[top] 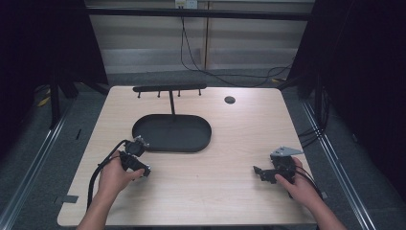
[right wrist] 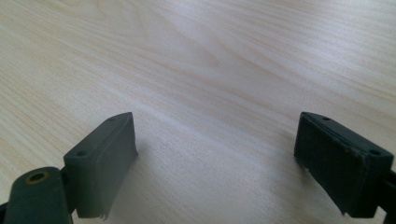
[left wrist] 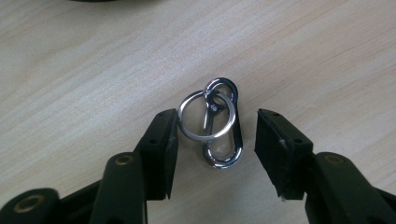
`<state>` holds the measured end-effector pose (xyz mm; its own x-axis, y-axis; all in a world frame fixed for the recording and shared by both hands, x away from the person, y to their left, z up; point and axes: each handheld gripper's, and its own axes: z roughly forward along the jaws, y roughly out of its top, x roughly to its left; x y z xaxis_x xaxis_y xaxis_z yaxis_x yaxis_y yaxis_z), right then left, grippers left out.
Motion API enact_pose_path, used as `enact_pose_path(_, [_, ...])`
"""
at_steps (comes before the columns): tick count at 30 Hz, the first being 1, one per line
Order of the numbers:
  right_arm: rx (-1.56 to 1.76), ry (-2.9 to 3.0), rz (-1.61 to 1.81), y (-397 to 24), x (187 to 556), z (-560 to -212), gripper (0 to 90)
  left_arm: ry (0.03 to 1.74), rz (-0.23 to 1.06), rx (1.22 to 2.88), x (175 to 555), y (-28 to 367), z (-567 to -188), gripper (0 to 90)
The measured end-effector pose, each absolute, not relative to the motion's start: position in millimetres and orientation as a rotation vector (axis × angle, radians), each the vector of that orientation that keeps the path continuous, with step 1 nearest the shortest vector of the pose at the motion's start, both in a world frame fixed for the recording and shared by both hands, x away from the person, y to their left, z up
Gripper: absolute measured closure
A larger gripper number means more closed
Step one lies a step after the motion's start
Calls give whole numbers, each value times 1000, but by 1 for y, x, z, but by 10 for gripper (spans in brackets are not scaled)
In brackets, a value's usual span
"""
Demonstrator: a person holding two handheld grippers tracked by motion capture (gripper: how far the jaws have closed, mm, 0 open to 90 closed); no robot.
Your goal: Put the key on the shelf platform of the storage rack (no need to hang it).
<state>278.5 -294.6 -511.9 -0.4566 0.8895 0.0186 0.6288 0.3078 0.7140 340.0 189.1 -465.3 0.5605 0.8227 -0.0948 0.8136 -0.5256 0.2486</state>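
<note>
Lying flat on the bare wood of the table (left wrist: 74, 51), a silver carabiner clip (left wrist: 226, 135) with a split ring (left wrist: 205, 116) threaded through its smaller loop sits between the two jaws of the left claw (left wrist: 215, 140). The ring overlaps the clip's upper half and comes just beside the left-hand pad, though contact there cannot be confirmed; the right-hand pad stands apart from the clip with table showing in the gap. The jaws are thus spread and pinch nothing. In the high view the left claw (top: 143, 168) points down at the table near its left front, just in front of a black oval tray (top: 143, 136) from which a thin post rises to a crossbar with pegs (top: 170, 88). The right claw (top: 258, 172) is held low over the right front of the table, well apart from the left. Its own view shows its jaws spread wide over bare wood, with nothing between them.
</note>
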Motion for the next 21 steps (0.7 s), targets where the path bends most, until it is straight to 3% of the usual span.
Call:
enact_pose_path(9, [1358, 2200, 939, -295, 278, -512, 125, 1369, 71, 2557, 341, 186, -467, 536])
enact_pose_path(13, [1355, 2200, 940, -295, 279, -512, 124, 1360, 107, 2591, 341, 183, -467, 619])
enact_pose_path(21, [1358, 2200, 940, -295, 278, -512, 125, 1376, 88, 2579, 342, 183, -465, 680])
